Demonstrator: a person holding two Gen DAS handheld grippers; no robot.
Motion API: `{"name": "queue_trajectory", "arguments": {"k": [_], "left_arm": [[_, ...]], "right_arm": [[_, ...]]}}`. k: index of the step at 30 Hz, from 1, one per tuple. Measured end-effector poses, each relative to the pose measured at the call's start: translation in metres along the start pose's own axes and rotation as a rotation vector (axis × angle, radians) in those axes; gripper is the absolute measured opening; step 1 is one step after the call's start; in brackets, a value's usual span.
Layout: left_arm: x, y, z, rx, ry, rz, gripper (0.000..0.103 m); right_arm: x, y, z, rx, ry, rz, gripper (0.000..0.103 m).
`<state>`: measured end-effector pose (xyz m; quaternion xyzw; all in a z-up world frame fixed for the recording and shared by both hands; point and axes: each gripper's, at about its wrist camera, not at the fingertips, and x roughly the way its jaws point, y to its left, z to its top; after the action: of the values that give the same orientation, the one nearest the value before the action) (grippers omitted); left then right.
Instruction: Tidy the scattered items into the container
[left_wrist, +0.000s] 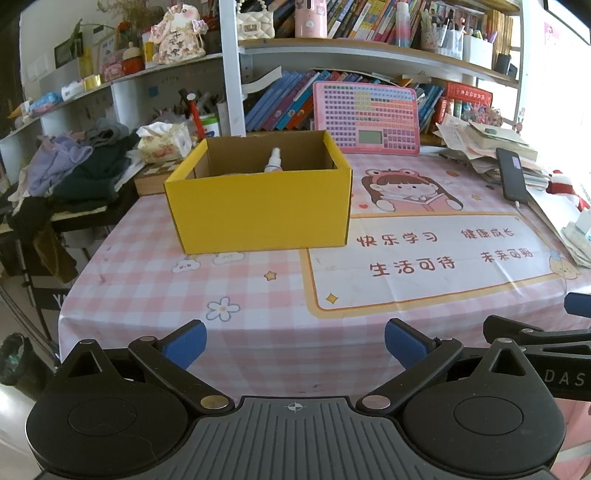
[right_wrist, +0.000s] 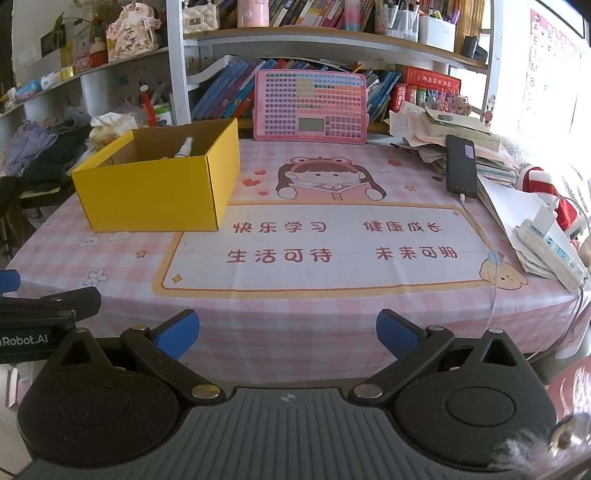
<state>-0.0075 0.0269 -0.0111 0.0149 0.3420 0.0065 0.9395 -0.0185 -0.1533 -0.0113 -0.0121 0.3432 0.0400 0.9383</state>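
Nearest in, both tools hang back at the desk's front edge, empty. The left gripper (left_wrist: 295, 343) has its blue pads spread wide, nothing between them. Same story on the right gripper (right_wrist: 288, 332): jaws apart, holding nothing. They sit side by side, the right one's linkage poking into the left view's right edge.

Beyond them, the pink checked mat (right_wrist: 325, 306) runs bare across its middle, with no loose item on it that I can see.

Further back, the yellow box (left_wrist: 258, 210) stands on the mat's left side, open top up, long side facing the left tool. From the left gripper it lies almost straight ahead; from the right it sits forward and well off to the left (right_wrist: 155, 192). So the left hand looks the nearer one for any drop.

Inside, a small spray bottle (left_wrist: 274, 159) stands against the back wall.

Past that, a phone (right_wrist: 460, 166) leans on a paper stack at the right, a pink tablet (right_wrist: 310, 107) props against the bookshelf. Judging by the bare mat, the tidying looks close to finished.
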Motion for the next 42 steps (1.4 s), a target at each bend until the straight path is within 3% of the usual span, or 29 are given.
{"name": "queue_trajectory", "arguments": {"k": [42], "left_arm": [[0.0099,0.0061,0.0009,-0.024,0.031,-0.022,0.103]], "right_arm": [[0.0083,0.0048,0.0018,-0.005,0.027,-0.01,0.103]]}}
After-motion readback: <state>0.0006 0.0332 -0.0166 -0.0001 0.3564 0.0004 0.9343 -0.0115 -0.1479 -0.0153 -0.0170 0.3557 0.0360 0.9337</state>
